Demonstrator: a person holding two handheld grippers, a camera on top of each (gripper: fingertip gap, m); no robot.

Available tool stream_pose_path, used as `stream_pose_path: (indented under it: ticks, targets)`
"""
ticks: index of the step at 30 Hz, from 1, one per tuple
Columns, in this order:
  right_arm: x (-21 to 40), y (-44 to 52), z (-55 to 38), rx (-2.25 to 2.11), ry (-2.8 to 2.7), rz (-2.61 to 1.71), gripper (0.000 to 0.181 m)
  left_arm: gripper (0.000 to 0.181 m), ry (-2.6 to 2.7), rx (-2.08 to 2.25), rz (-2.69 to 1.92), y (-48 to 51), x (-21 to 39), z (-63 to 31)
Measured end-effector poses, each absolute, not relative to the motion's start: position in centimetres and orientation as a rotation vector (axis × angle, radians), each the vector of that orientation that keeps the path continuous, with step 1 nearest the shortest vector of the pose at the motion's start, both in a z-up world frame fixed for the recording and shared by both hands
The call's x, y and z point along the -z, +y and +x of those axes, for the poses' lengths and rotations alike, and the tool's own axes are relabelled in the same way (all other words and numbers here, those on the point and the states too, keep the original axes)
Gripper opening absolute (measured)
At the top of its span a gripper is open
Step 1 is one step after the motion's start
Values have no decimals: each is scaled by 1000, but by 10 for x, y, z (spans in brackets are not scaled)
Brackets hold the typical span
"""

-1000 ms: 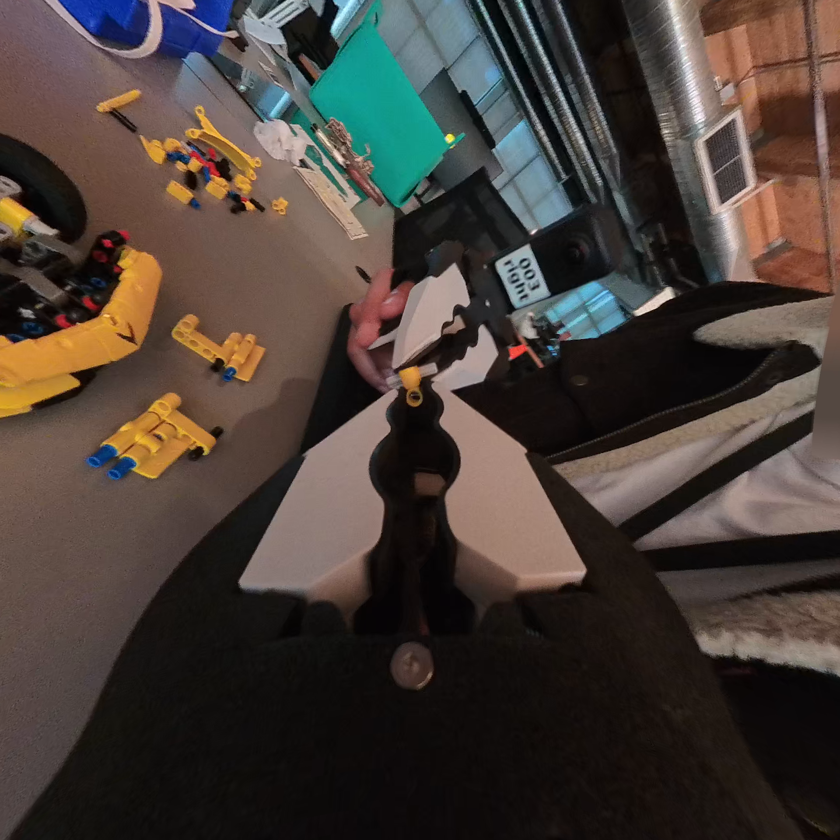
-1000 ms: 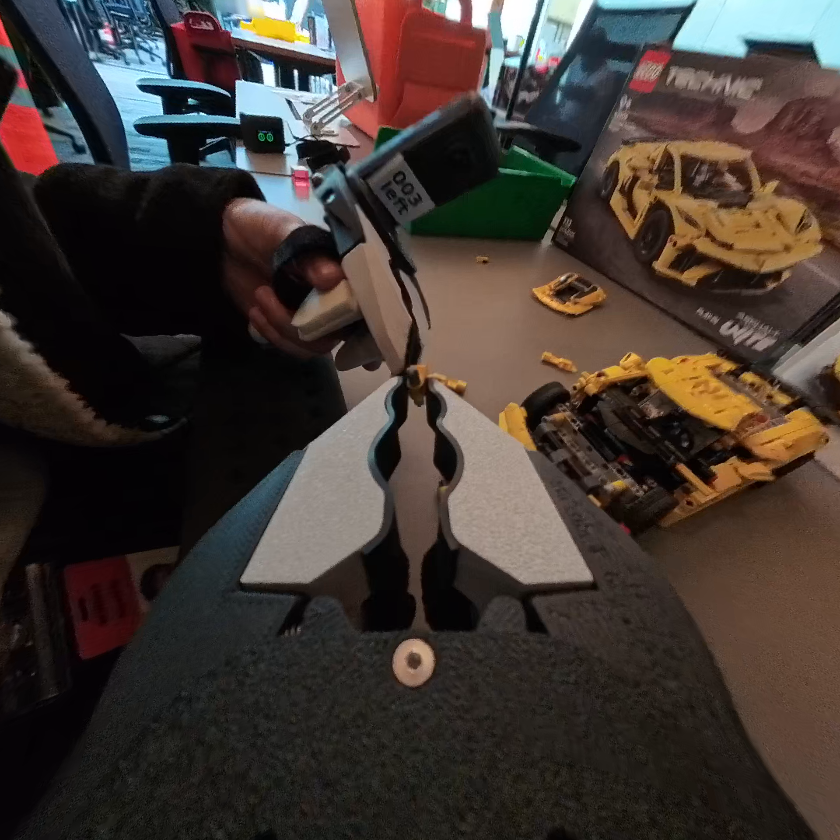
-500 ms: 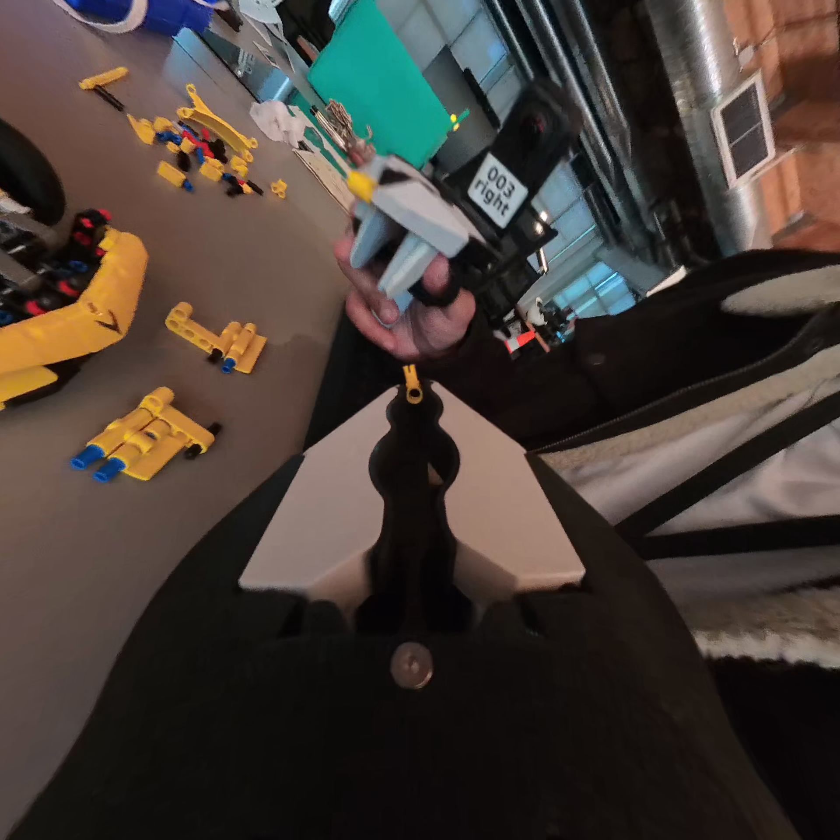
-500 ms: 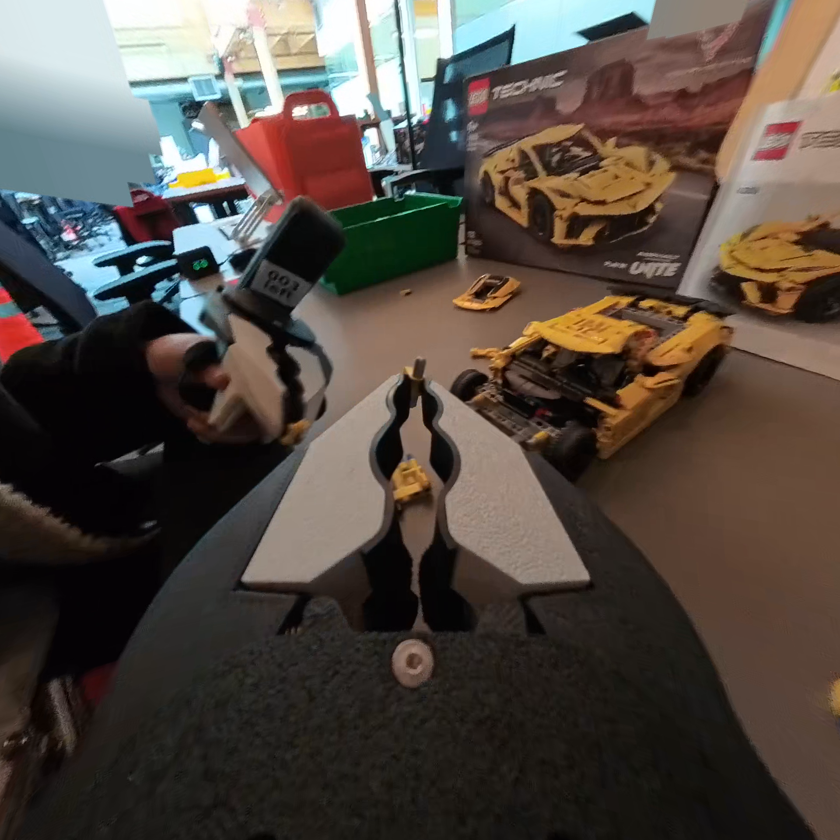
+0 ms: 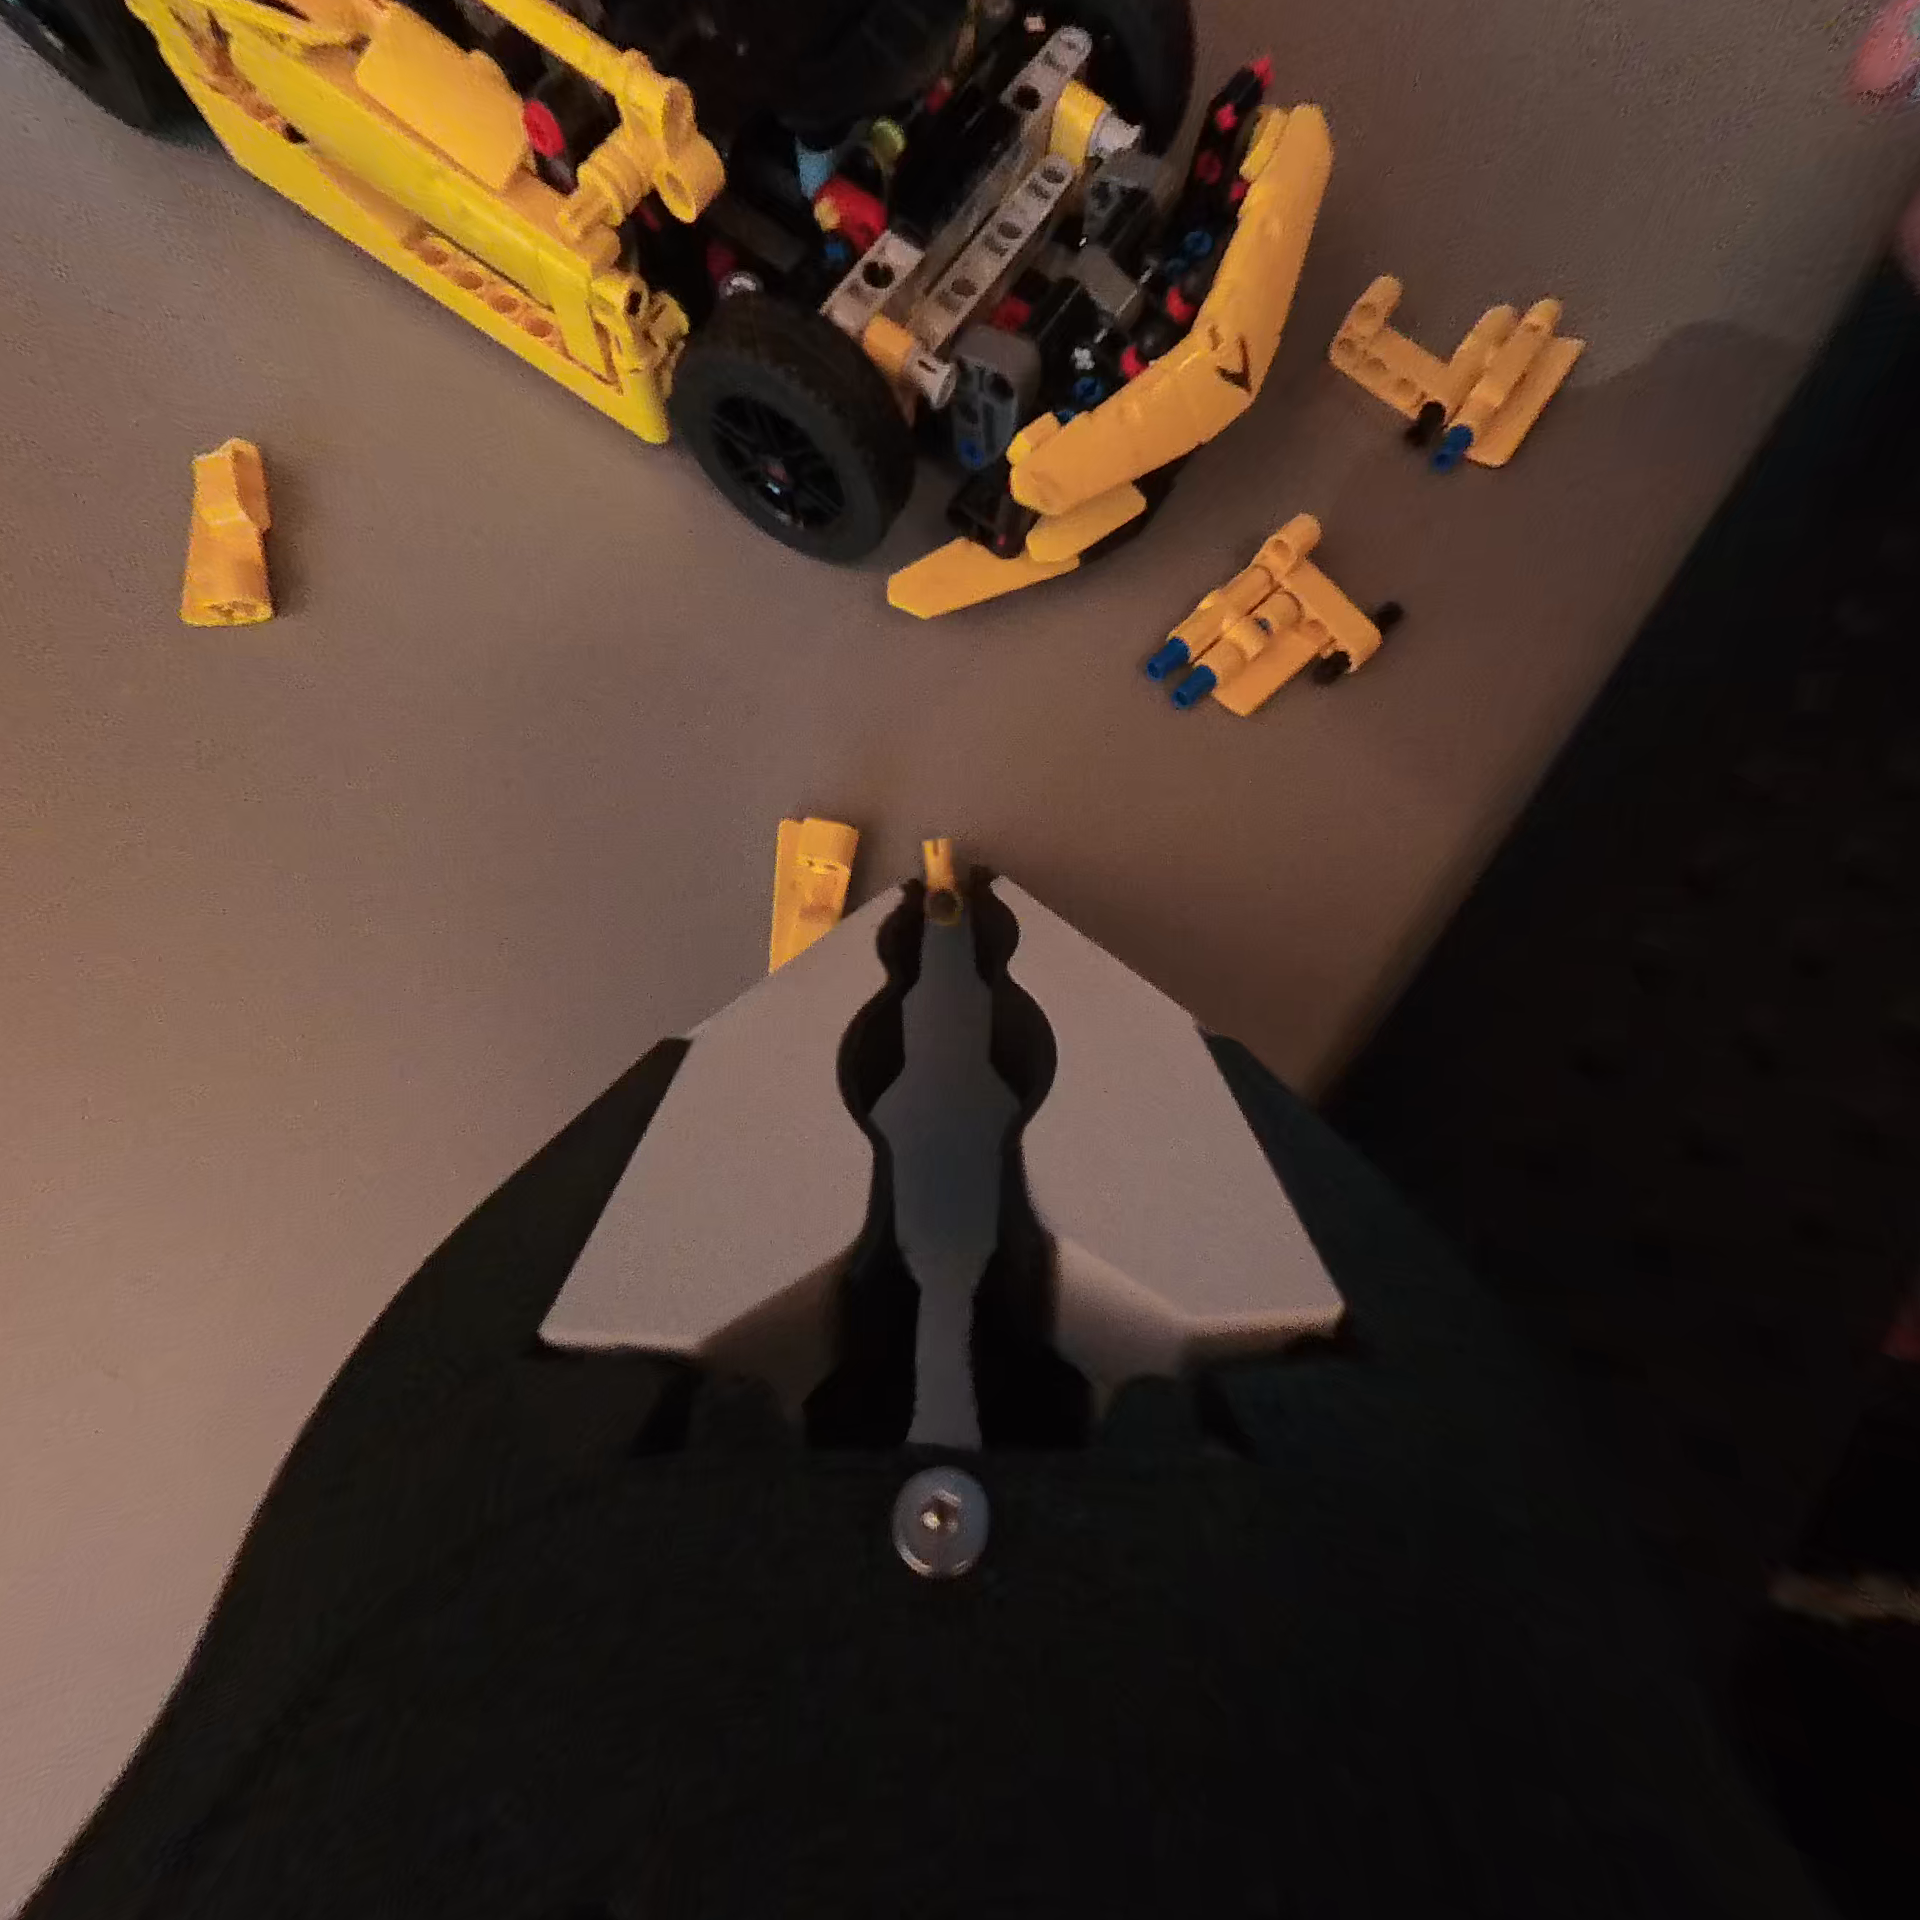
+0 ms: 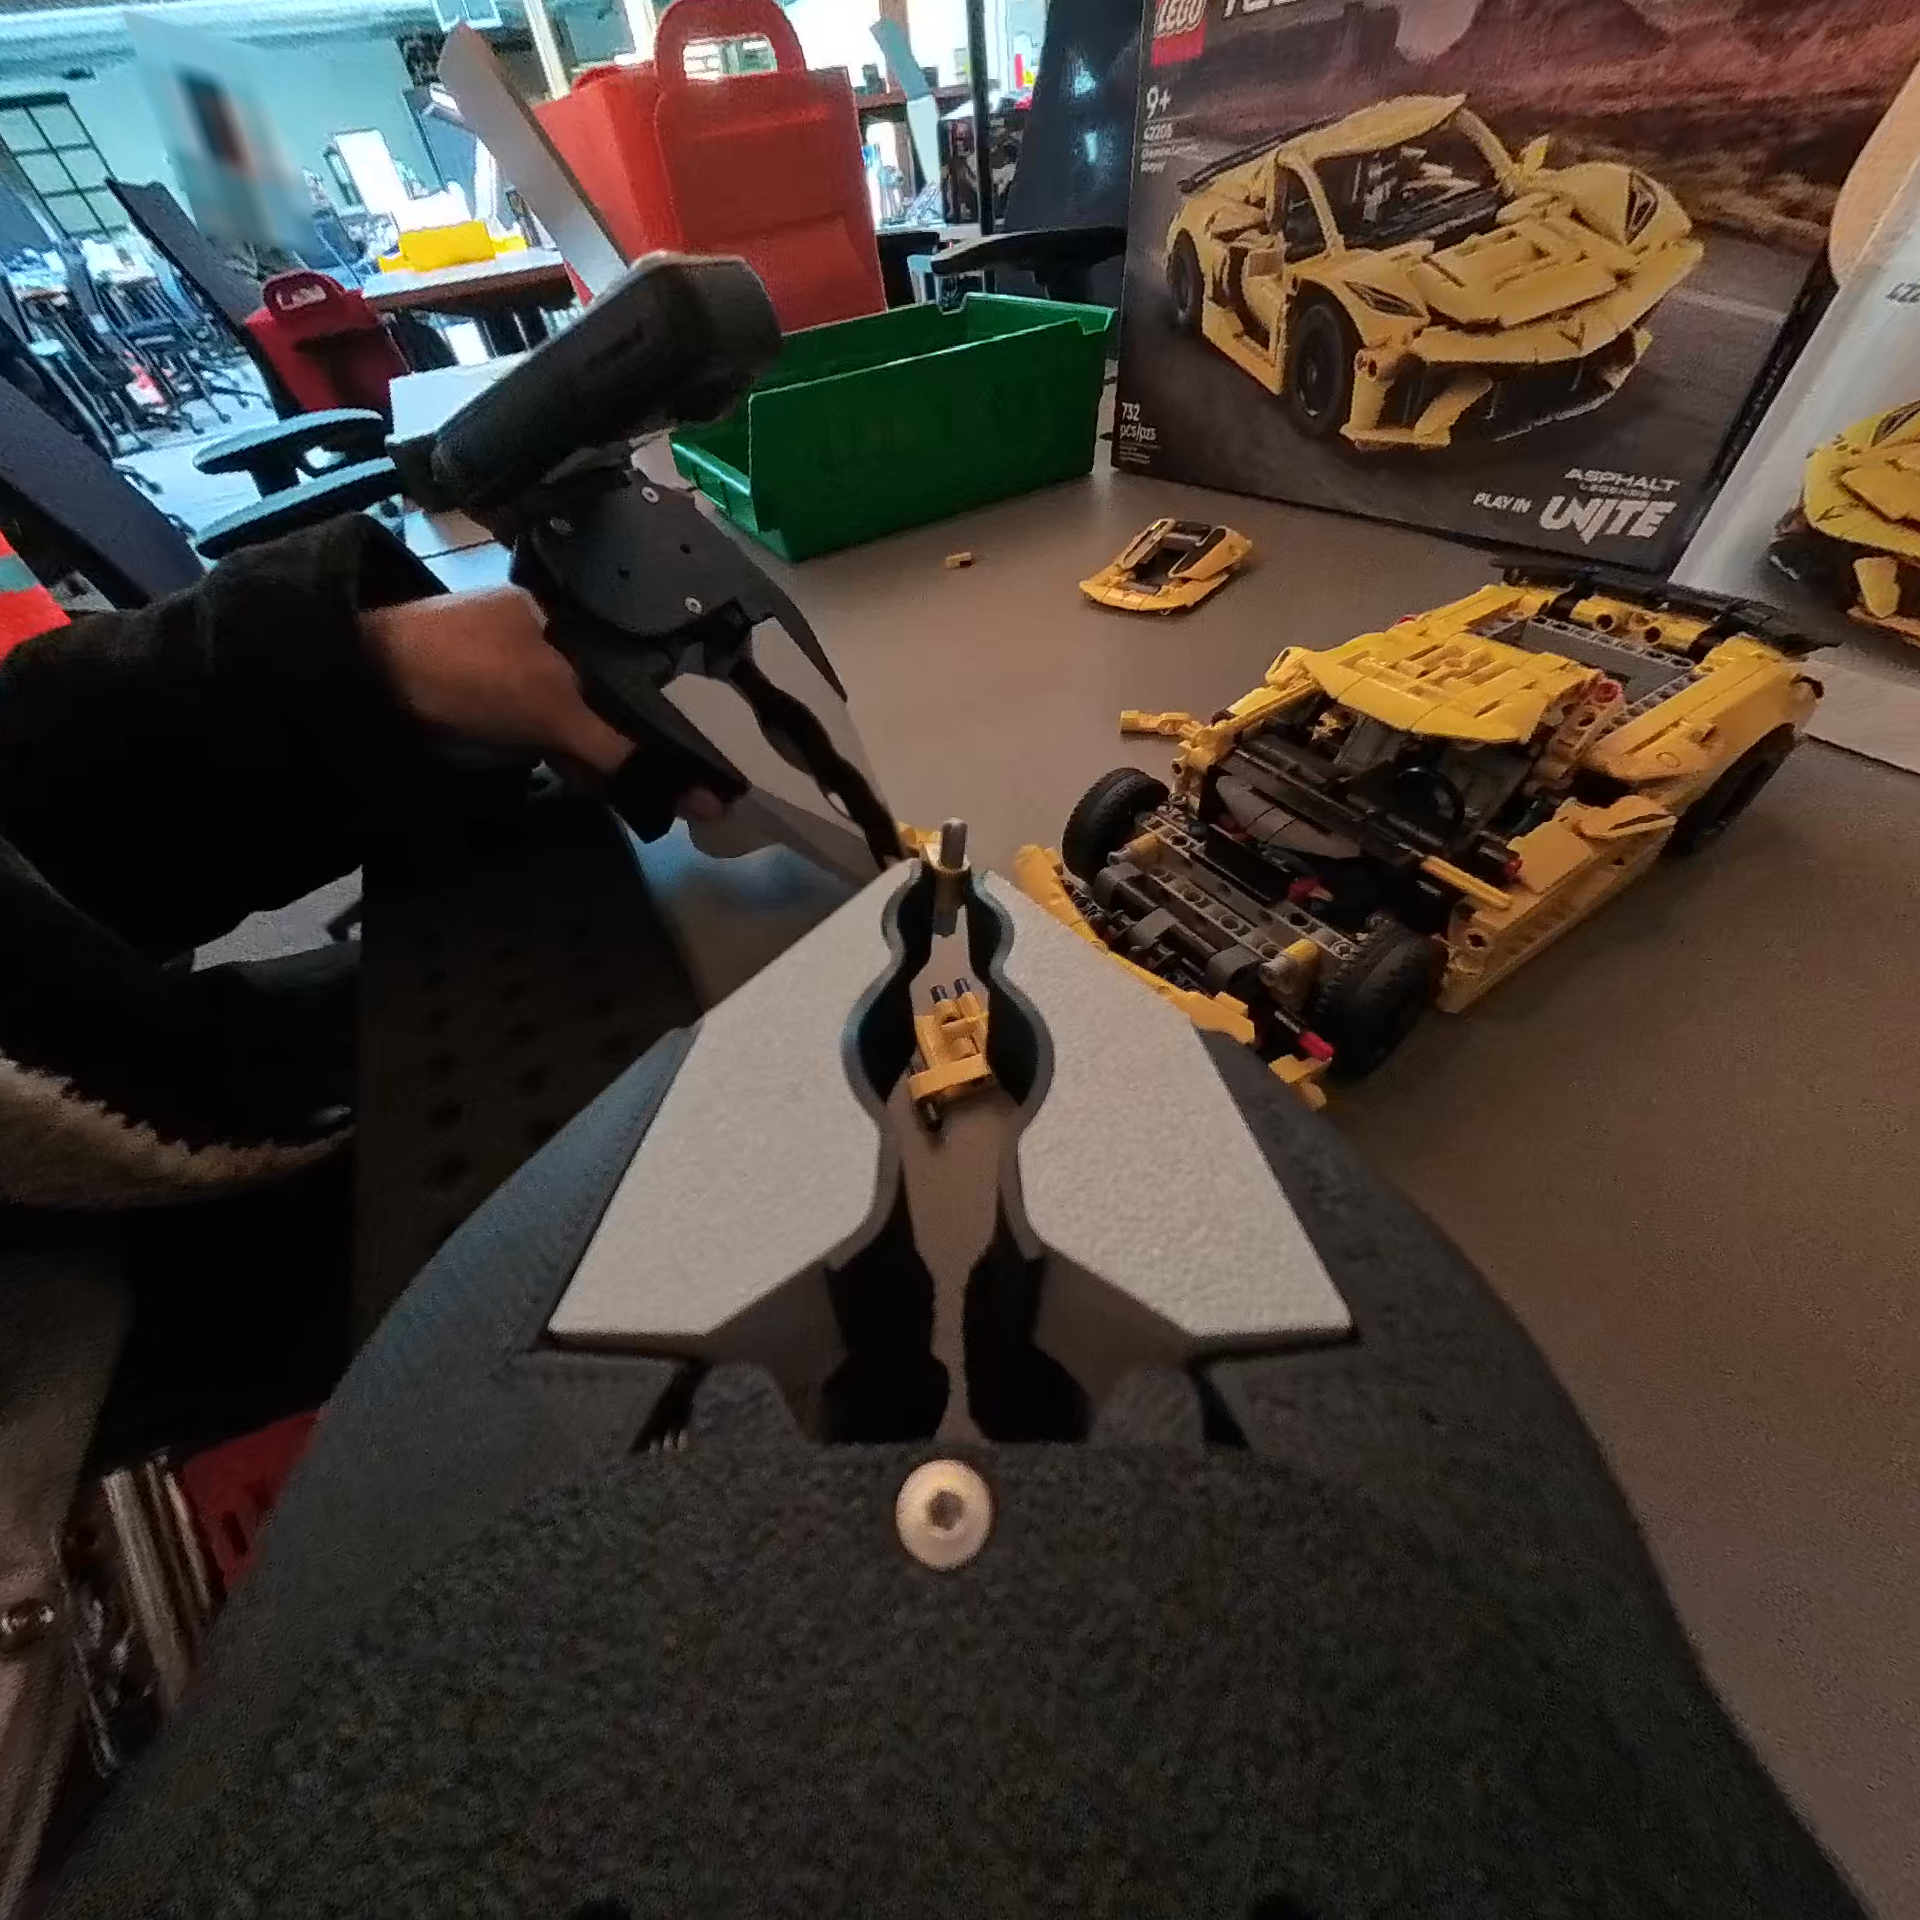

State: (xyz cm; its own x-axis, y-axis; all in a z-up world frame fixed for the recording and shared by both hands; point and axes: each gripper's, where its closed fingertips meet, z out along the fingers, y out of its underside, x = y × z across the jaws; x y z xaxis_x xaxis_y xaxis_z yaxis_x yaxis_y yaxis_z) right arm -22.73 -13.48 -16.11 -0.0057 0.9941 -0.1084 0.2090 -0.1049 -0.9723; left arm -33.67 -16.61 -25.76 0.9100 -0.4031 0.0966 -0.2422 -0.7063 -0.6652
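Observation:
My left gripper [image 5: 943, 891] is shut on a small yellow pin piece [image 5: 940, 868] and points down at the grey table [image 5: 468, 831], just above it. A yellow wedge piece [image 5: 814, 883] lies beside its left fingertip. My right gripper [image 6: 951, 883] is shut on a small grey-and-yellow pin [image 6: 951, 857] held upright above the table. The left gripper [image 6: 888, 844], in a person's hand, shows in the right wrist view with its tips just left of the right gripper's tips. A partly built yellow toy car [image 5: 727, 260] [image 6: 1434, 810] stands close ahead of both.
Two yellow sub-assemblies with blue pins [image 5: 1273, 623] [image 5: 1455, 374] lie near the table edge [image 5: 1507, 810], one showing between the right fingers [image 6: 948, 1049]. A loose yellow piece [image 5: 227, 535], a yellow hood part [image 6: 1164, 561], a green bin [image 6: 894, 416] and the set's box [image 6: 1455, 260] stand farther off. One gripper's finger ends stand about 15 centimetres off the other's.
My left gripper has swung down from facing the person to facing the table by the car's front. The two grippers, apart half a second ago, now have their tips close together again.

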Motion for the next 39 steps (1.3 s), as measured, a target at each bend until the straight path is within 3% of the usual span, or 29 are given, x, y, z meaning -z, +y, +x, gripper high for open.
stream_pose_path:
  ticks: [3, 6, 9, 13, 16, 18, 24, 30, 39]
  targets:
    - [162, -137, -228, -1269, -1325, -1467, 5, 26, 425, 330, -2319, -161, 244, -333]
    - [153, -147, -225, -1443, -1317, -1444, 5, 28, 429, 622, -2064, -159, 198, -294]
    - [142, -160, -224, -1405, -1359, -1284, 5, 28, 293, 1042, -1804, -164, 150, -259]
    - [140, -180, -228, -1162, -1461, -991, 5, 28, 233, 1464, -1749, -178, 142, -230]
    - [141, -186, -230, -1069, -1492, -895, 5, 27, 233, 1538, -1736, -182, 144, -221]
    - [142, -186, -230, -1059, -1499, -891, 5, 10, 238, 1600, -1699, -187, 139, -220]
    - [141, -188, -230, -1174, -1476, -966, 9, 7, 276, 1547, -1671, -189, 137, -221]
    - [134, -188, -220, -1821, -1337, -1374, 40, 7, 517, 1117, -1531, -190, 128, -227]
    - [141, -202, -223, -1800, -1427, -1355, 34, 7, 699, 949, -1502, -199, 133, -212]
